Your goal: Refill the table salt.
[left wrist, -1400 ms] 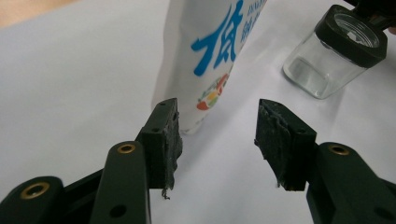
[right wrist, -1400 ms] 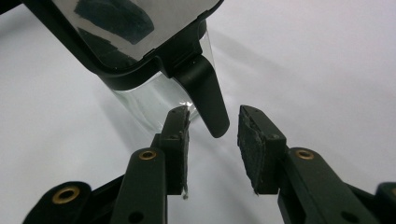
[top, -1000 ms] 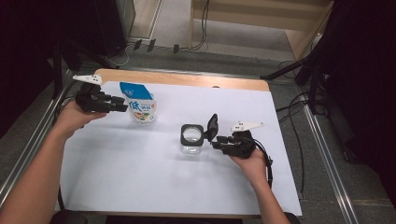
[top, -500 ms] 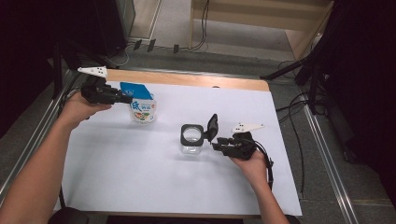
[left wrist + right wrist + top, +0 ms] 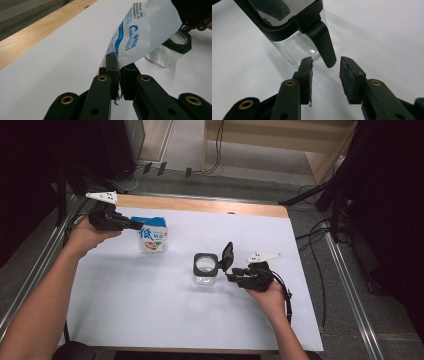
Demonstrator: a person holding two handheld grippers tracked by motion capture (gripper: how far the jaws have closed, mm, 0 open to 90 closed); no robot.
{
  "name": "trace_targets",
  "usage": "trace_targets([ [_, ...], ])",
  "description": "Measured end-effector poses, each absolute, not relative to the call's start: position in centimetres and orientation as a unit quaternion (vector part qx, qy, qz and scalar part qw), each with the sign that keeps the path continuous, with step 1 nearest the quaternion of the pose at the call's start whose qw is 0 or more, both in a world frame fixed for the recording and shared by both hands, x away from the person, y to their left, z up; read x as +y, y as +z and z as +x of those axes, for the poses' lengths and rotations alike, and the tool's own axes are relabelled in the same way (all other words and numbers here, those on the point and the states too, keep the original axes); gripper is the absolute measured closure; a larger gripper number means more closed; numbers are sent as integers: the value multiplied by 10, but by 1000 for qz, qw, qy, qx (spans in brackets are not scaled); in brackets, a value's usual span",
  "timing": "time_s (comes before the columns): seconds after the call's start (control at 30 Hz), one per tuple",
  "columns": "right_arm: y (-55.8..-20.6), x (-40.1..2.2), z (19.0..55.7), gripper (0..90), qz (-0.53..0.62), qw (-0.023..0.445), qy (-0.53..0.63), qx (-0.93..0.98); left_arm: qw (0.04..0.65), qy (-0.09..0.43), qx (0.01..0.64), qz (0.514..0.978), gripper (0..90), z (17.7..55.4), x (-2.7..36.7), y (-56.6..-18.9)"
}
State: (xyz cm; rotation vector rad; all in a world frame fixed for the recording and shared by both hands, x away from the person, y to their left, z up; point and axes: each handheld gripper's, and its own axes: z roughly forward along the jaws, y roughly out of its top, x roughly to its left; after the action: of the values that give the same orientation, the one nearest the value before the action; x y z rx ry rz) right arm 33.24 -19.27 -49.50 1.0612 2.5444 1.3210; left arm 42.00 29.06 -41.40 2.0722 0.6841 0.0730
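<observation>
Left gripper [image 5: 119, 75] shifted toward pouch [image 5: 152, 234], jaws just closed, pinching pouch edge. Right gripper [image 5: 325, 72] part-open around jar [image 5: 205, 270] lid tab [image 5: 324, 47], not clamping. Risks: thin pinch slipping; jar tipping.

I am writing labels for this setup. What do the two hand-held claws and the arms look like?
Both claws, left and right, are black, each topped by a pale three-cornered plate with dark dots. Their jaws are flat black bars with brass-coloured rivets and dark pads. A black cable trails from the right one. The forearms are bare, with no sleeves visible.
</observation>
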Motion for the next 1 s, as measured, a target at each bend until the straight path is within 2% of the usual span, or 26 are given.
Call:
trace_targets([
  [0.13, -495, -192, 333, 637, 346, 41, 432, 832, 453, 35, 279, 846, 885, 417, 289, -412],
  [0.37, -495, -190, 334, 633, 343, 42, 433, 833, 453, 53, 277, 846, 827, 419, 279, -413],
  [0.57, -493, -192, 333, 634, 349, 41, 436, 829, 450, 49, 288, 844, 898, 416, 273, -411],
  [1.0, -482, -201, 320, 655, 355, 47, 453, 817, 461, 31, 305, 833, 900, 403, 262, -388],
])
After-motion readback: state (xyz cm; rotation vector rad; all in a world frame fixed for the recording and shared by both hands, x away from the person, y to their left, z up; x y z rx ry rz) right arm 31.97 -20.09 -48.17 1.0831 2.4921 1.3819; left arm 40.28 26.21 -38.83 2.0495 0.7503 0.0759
